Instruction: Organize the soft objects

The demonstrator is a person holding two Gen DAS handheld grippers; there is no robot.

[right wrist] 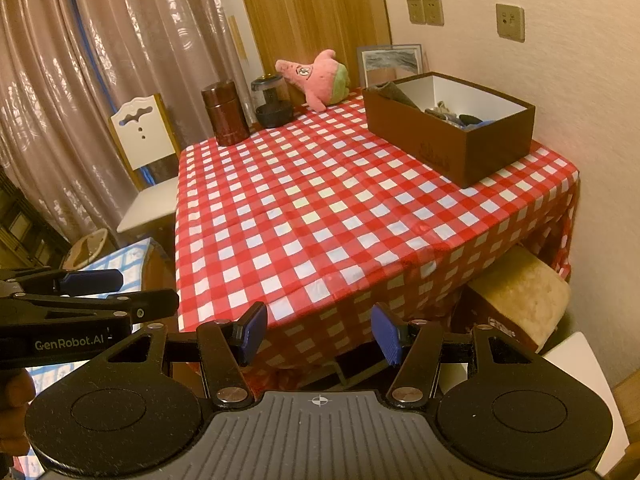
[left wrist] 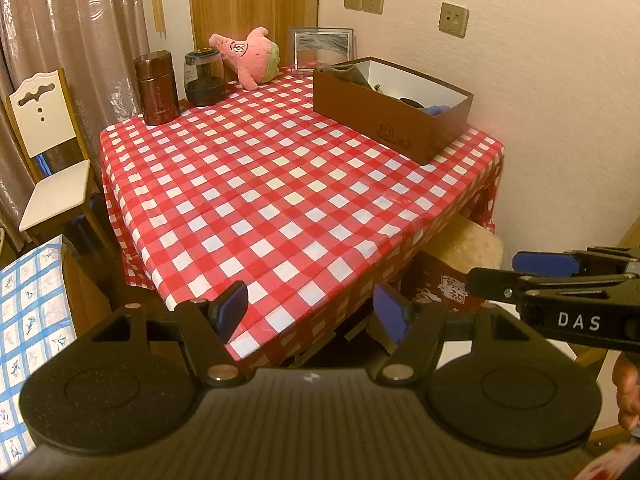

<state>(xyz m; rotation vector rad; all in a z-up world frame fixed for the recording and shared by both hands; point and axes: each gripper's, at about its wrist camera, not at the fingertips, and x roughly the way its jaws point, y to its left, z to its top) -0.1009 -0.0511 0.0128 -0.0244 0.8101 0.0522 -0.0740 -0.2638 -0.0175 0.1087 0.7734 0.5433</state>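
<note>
A pink star plush [left wrist: 250, 54] lies at the far edge of the red checked table [left wrist: 280, 184], also in the right wrist view [right wrist: 320, 76]. A brown open box [left wrist: 390, 106] stands at the far right of the table and holds dark and blue soft items [right wrist: 460, 118]. My left gripper [left wrist: 312, 312] is open and empty, off the table's near corner. My right gripper [right wrist: 320, 332] is open and empty, before the near edge. Each gripper shows from the side in the other's view.
A brown canister [left wrist: 157, 88] and a glass jar [left wrist: 204, 78] stand at the far left of the table. A picture frame [left wrist: 322, 48] leans on the wall. A white chair [left wrist: 48, 152] stands left. A stool [right wrist: 520, 292] sits under the table's right side.
</note>
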